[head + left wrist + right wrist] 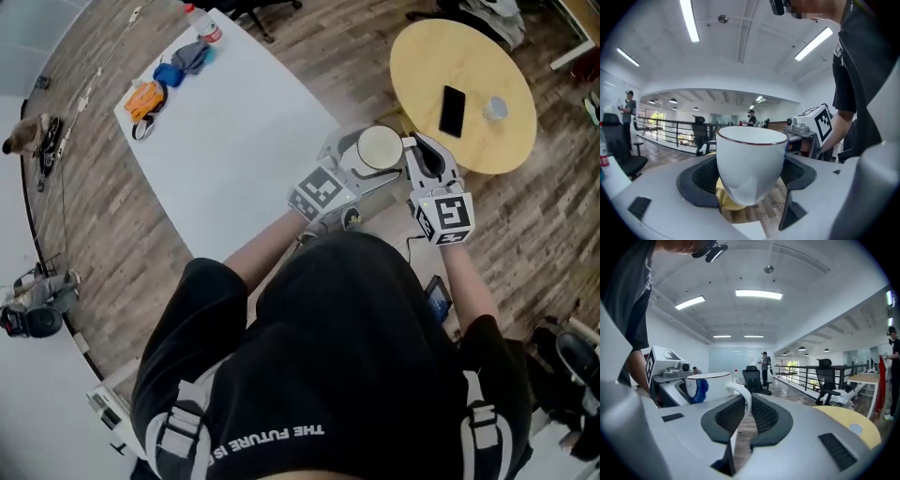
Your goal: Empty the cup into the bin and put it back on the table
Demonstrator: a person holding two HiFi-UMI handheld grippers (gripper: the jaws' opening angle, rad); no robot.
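Note:
A white cup [380, 147] with a thin dark rim is held upright in the air in front of the person, between both grippers. My left gripper [354, 161] is shut on the cup's body; in the left gripper view the cup [750, 164] fills the space between the dark pads. My right gripper [419, 157] is shut on the cup's handle [742, 397], which stands pinched between its pads [766, 416]. The cup's body [710, 384] shows to the left in the right gripper view. I cannot see what is inside the cup, and no bin is in view.
A round yellow table [422, 66] stands just ahead at the right, carrying a black phone [452, 110] and a small clear object [495, 109]. A white table [234, 141] lies ahead at the left with a bottle and small coloured items [169, 80] at its far end. Wooden floor runs between them.

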